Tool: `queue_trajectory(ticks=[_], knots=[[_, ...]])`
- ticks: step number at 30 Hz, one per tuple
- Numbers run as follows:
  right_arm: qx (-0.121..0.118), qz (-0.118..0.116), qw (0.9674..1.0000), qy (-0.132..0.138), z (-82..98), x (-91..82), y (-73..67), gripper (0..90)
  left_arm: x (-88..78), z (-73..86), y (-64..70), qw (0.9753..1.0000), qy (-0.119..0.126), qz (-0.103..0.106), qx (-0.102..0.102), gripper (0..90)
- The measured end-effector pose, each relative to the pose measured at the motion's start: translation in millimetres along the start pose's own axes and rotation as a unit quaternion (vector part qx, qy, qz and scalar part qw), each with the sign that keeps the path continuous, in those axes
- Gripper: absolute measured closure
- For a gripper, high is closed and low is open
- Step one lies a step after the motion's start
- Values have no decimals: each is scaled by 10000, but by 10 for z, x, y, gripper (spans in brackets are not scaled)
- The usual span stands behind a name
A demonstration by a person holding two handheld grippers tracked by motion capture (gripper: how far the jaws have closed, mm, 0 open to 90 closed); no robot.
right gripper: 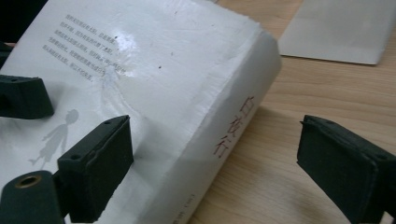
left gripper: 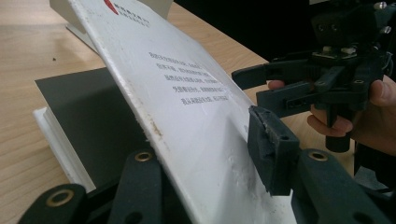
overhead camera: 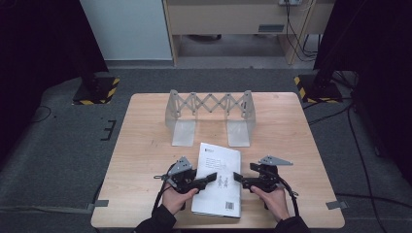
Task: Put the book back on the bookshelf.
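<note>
A white book (overhead camera: 219, 162) lies flat on the wooden table (overhead camera: 145, 145), near its front edge. My left gripper (overhead camera: 211, 177) reaches in from the book's left side. In the left gripper view it (left gripper: 205, 156) is shut on the front cover (left gripper: 187, 93), one pad on top and one jaw underneath, with the cover lifted off the dark page (left gripper: 93, 116) below. My right gripper (overhead camera: 238, 177) is at the book's right side. In the right gripper view it (right gripper: 217, 161) is open: one pad hovers over the cover and the other over the table, with the printed spine (right gripper: 233, 126) between them.
A grey metal extendable book stand (overhead camera: 210, 109) with two flat feet stands at the back of the table; one foot (right gripper: 336, 32) lies just beyond the book. Bare wood surrounds the book on both sides. Dark stands and cables sit on the floor around the table.
</note>
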State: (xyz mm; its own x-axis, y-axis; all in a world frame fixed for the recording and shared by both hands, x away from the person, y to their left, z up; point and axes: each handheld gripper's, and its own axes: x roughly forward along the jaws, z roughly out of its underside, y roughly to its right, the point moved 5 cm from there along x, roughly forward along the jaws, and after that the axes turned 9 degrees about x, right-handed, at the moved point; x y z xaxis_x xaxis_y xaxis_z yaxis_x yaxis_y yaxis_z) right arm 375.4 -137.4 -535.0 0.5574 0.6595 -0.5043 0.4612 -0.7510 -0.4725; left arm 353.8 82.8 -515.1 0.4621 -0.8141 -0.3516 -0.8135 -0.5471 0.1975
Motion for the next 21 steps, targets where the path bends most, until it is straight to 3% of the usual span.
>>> queue_trajectory(ticks=[11, 16, 21], knots=[[112, -368, 9992, -126, 63, 55, -67, 32, -88, -2, 32, 9998, 68, -3, 195, 581], [313, -622, 9972, -284, 107, 98, -108, 16, -88, 1, 29, 9998, 77, 17, 202, 580], [340, -816, 9955, -339, 127, 129, -117, 6, -90, 6, 28, 9997, 100, 49, 206, 580]])
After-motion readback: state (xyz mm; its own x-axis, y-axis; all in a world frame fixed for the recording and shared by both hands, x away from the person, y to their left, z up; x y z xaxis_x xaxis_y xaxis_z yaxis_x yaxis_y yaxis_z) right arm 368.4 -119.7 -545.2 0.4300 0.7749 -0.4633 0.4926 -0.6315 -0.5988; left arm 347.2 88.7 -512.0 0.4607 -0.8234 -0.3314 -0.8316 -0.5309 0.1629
